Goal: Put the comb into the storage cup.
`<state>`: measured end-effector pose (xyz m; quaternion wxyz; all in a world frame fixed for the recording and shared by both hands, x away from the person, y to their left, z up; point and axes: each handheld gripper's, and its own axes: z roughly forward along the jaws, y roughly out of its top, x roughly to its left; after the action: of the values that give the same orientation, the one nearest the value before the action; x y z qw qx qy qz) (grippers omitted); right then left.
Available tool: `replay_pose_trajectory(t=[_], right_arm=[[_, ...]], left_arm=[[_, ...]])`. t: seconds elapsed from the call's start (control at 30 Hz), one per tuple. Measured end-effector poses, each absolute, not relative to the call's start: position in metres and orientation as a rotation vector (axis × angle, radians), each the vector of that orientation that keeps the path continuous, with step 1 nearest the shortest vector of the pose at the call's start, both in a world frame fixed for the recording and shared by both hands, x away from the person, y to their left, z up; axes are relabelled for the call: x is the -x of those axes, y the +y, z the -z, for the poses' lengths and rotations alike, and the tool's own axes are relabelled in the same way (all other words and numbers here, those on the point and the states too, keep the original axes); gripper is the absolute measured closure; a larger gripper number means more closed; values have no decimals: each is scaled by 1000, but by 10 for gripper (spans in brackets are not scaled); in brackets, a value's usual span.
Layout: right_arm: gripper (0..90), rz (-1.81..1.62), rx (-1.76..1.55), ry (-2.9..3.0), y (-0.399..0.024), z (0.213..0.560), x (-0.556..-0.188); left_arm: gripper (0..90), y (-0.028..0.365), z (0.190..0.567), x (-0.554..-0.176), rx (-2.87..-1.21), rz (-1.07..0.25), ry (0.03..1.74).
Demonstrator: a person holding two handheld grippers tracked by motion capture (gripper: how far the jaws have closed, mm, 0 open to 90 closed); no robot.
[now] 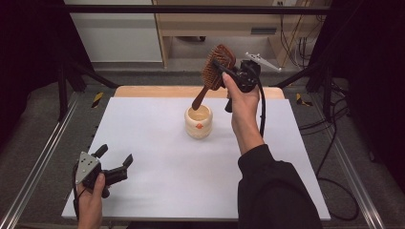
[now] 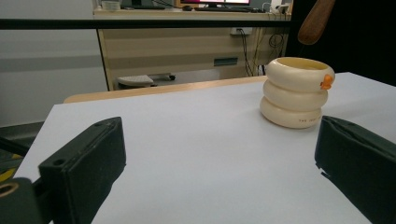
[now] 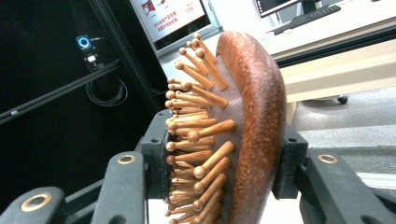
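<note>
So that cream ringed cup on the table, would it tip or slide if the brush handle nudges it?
The cup looks squat and wide-based, so tipping seems unlikely. On the smooth white table it would probably slide instead. It looks rigid, perhaps ceramic, so likely fairly heavy.

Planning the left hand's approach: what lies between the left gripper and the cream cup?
Nothing: bare white table separates the left gripper from the cream cup in the left gripper view.

screen (image 3: 168, 18): number "119" readable | cream cup (image 2: 295, 93): small print, illegible
</note>
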<state>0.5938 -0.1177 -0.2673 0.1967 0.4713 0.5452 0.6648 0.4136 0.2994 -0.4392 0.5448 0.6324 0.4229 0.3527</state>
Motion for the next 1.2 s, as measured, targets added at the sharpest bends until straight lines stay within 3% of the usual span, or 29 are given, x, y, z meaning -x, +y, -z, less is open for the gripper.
replay_pose_trajectory(t=[1.2], right_arm=[[512, -1740, -1323, 1589, -114, 291, -600]], left_arm=[[22, 301, 439, -414, -1499, -838, 992]])
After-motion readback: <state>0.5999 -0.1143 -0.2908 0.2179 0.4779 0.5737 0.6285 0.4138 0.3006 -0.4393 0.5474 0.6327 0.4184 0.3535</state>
